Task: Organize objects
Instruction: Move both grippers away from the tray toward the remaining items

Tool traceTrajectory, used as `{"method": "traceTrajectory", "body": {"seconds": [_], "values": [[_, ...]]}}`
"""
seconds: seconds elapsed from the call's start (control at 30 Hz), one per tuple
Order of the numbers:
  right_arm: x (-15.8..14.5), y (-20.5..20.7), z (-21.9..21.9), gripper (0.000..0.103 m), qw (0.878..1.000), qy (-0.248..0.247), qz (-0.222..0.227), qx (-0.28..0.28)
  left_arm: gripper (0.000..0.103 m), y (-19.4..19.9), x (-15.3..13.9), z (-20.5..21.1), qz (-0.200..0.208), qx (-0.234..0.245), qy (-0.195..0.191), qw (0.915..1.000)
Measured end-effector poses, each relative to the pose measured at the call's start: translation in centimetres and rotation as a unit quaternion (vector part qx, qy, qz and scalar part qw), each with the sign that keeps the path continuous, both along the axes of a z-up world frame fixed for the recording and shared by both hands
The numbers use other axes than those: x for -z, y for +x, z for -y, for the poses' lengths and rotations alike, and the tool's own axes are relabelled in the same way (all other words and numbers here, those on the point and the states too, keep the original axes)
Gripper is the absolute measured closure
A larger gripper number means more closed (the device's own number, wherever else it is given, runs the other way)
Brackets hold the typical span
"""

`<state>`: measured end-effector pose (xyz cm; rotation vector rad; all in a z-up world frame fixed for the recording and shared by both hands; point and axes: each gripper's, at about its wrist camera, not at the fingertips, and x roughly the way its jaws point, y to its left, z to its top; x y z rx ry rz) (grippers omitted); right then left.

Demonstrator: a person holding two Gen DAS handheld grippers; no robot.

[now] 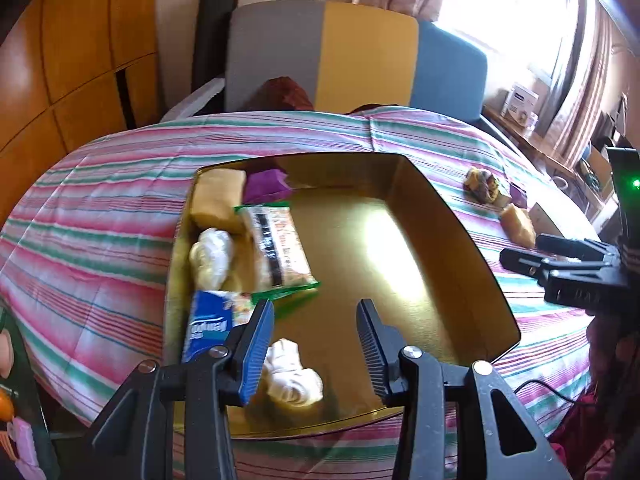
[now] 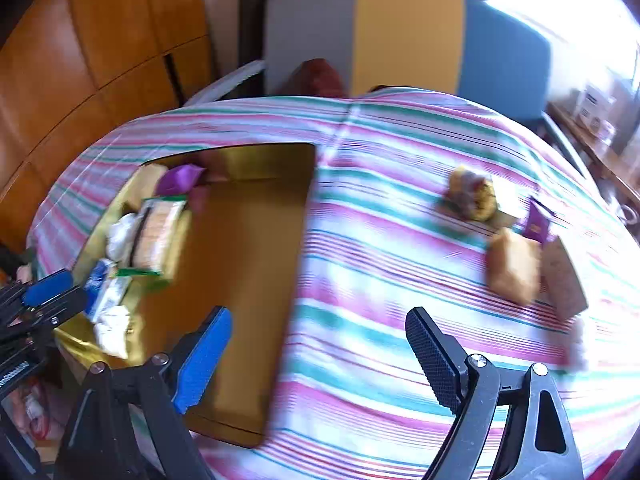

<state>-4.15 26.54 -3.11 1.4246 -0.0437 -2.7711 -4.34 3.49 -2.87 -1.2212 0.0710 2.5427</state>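
A gold tray (image 1: 452, 240) sits on a desk covered by a pink, green and white striped cloth (image 1: 100, 248), with the sorted items lined along its left side. There lie a tan packet (image 1: 218, 200), a purple wrapper (image 1: 266, 186), a green-edged snack bag (image 1: 280, 254), a white bundle (image 1: 210, 258) and a blue-and-white packet (image 1: 210, 322). A second white bundle (image 1: 294, 376) lies on the tray floor toward the near edge.

The left claw (image 1: 316, 348) hangs above that near end of the tray, its jaws partly apart and empty, the white bundle showing below them. The right claw (image 2: 320, 360) hovers over the tray's right edge and the cloth beside it, jaws spread wide with nothing between them.

Well apart from the tray, on the cloth's far right, wait a multicoloured bundle (image 2: 474, 196), a small purple packet (image 2: 536, 222), another tan packet (image 2: 514, 266) and a beige box (image 2: 564, 276), the last three close together. A chair (image 1: 360, 60) with grey, yellow and blue panels stands behind the desk.
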Motion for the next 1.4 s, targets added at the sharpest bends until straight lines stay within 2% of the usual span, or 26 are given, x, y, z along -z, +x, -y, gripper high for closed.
{"method": "traceTrajectory", "body": {"seconds": [0.3, 0.5, 0.63, 0.73, 0.97, 1.1, 1.23, 1.3, 1.4], "values": [[-0.8, -0.5, -7.5, 0.014, 0.997, 0.048, -0.007, 0.063, 0.06, -0.3, -0.3, -3.4, 0.003, 0.037, -0.007, 0.9993], [-1.9, -1.2, -15.5, 0.014, 0.983, 0.071, -0.052, 0.164, 0.06, -0.6, -0.7, -6.0, 0.006, 0.063, -0.005, 0.998], [-0.8, -0.3, -20.5, 0.014, 0.97, 0.038, -0.071, 0.228, 0.06, -0.8, -0.7, -7.9, 0.011, 0.084, -0.005, 0.9964], [-0.2, 0.1, -23.0, 0.013, 0.96, 0.0, -0.053, 0.274, 0.06, -1.6, -0.8, -9.6, 0.026, 0.092, 0.008, 0.9954], [-0.4, 1.5, -26.0, 0.01, 0.94, -0.059, -0.065, 0.33, 0.06, -3.2, -2.1, -14.6, 0.038, 0.121, 0.036, 0.9913], [-0.3, 2.2, -27.1, 0.009, 0.928, -0.091, -0.069, 0.354, 0.06, -5.1, -2.4, -18.0, 0.06, 0.141, 0.061, 0.9863], [-0.3, 2.4, -27.2, 0.007, 0.924, -0.104, -0.072, 0.36, 0.06, -7.4, -2.0, -21.3, 0.087, 0.151, 0.085, 0.981], [-0.4, 2.4, -27.1, 0.007, 0.925, -0.109, -0.073, 0.357, 0.049, -8.9, -1.5, -22.9, 0.103, 0.153, 0.101, 0.9777], [-0.5, 2.3, -27.0, 0.006, 0.927, -0.108, -0.076, 0.351, 0.043, -11.2, -0.1, -24.8, 0.135, 0.143, 0.122, 0.9728]]}}
